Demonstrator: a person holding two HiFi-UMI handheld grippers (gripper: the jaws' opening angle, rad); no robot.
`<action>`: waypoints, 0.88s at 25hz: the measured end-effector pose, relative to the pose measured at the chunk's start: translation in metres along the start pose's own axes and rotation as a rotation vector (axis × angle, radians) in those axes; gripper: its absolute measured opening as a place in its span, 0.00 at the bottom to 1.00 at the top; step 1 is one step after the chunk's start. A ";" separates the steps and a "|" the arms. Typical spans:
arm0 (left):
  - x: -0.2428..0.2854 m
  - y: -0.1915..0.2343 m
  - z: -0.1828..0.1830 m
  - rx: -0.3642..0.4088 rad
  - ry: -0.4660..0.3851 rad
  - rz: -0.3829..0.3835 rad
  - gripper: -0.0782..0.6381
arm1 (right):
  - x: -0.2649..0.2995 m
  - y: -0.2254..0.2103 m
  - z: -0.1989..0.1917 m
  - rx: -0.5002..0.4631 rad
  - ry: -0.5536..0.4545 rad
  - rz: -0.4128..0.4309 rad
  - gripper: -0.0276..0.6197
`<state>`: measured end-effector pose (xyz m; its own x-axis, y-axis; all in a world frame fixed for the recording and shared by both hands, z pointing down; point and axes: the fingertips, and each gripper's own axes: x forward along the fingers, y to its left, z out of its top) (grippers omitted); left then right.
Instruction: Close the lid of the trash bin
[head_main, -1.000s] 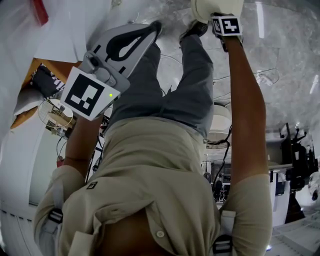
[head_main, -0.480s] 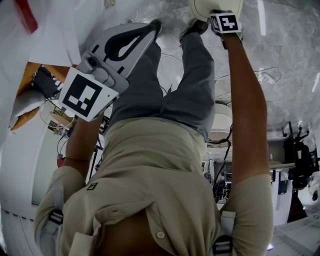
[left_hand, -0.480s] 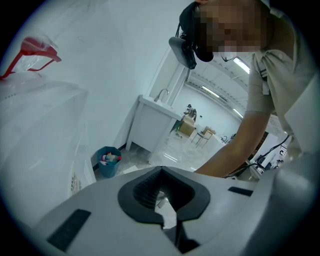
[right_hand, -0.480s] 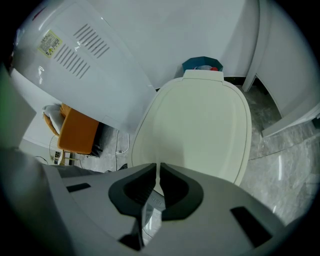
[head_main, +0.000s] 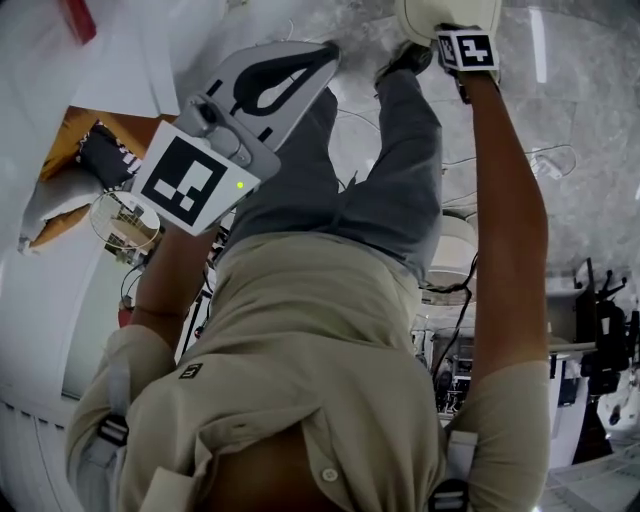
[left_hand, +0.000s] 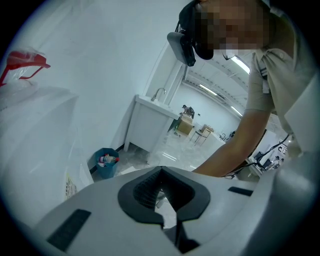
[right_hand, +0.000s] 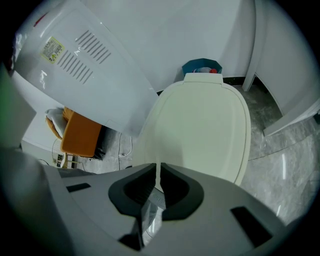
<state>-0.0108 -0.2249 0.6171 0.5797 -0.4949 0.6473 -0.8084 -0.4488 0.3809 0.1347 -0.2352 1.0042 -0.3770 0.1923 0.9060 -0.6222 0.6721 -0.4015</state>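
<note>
Looking down past the right tongs (right_hand: 156, 167), the cream bin lid (right_hand: 200, 125) appears to lie flat and shut, just this side of the blue basket (right_hand: 201, 66). So the closing looks done or all but done, and only a last press and a letting go seem left. The right tongs' jaws stand nearly together with a thin slit between them, their tips at the rim farthest from the blue basket; no clamped edge shows. The bin lid faces up, and its long axis runs from that rim straight toward the blue basket, hinge end nearest it. The left tongs (left_hand: 161, 170) are closed on nothing, held well away from the blue basket and taking no part.
</note>
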 end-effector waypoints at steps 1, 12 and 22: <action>-0.001 -0.003 0.001 0.002 0.003 -0.002 0.13 | -0.004 0.001 0.002 -0.005 -0.008 0.000 0.10; -0.020 -0.032 0.033 0.028 -0.033 -0.053 0.13 | -0.085 0.004 0.034 -0.022 -0.131 -0.057 0.10; -0.089 -0.058 0.084 0.126 -0.158 -0.072 0.13 | -0.196 0.051 0.065 -0.029 -0.310 -0.157 0.10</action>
<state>-0.0071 -0.2175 0.4815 0.6520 -0.5645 0.5062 -0.7512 -0.5716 0.3302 0.1317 -0.2852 0.7970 -0.4715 -0.1387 0.8709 -0.6709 0.6974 -0.2522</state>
